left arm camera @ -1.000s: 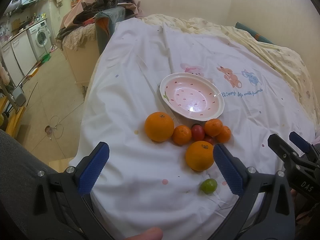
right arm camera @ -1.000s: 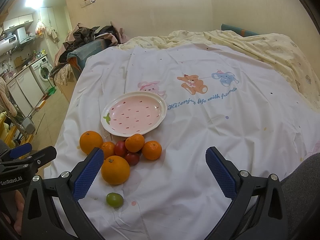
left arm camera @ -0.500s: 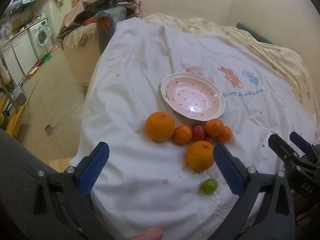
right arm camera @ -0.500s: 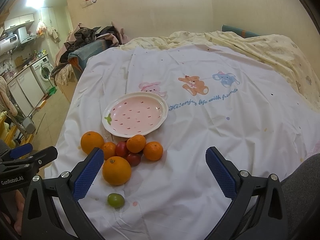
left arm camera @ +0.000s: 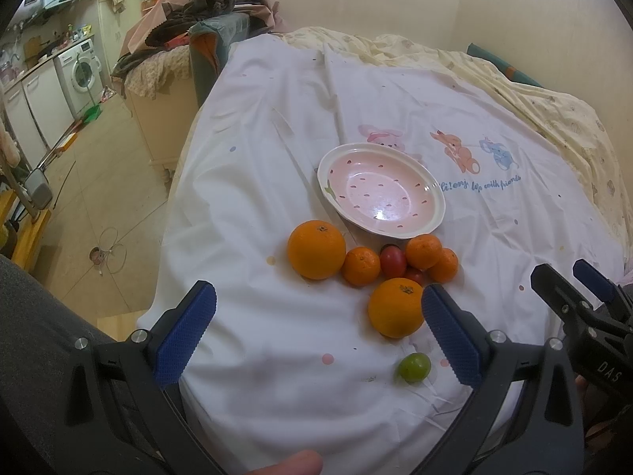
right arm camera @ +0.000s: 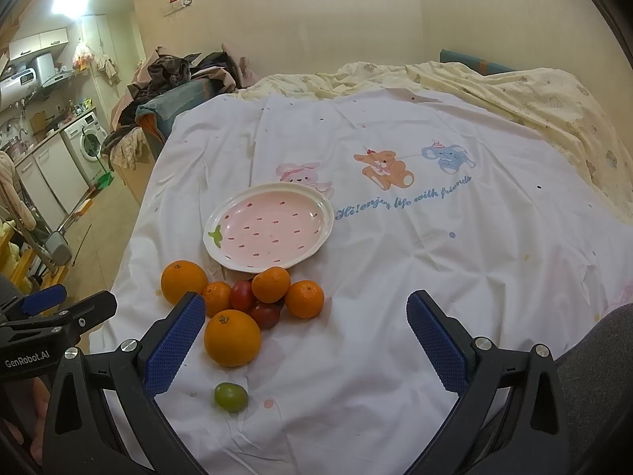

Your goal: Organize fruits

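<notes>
Almost nothing has changed in the last second: the left gripper [left arm camera: 316, 332] and right gripper [right arm camera: 306, 340] stay wide open and empty (only drifting), so sorting hasn't begun. The loose fruits, including the large round orange [left arm camera: 397, 307], lie just beside the empty pink strawberry-patterned ceramic plate [left arm camera: 380, 190].

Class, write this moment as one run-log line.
left gripper: open, empty | right gripper: open, empty | plate: empty | fruits: on sheet

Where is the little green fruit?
The small round green fruit lies alone on the white sheet, nearest the camera, just before the big orange.
</notes>
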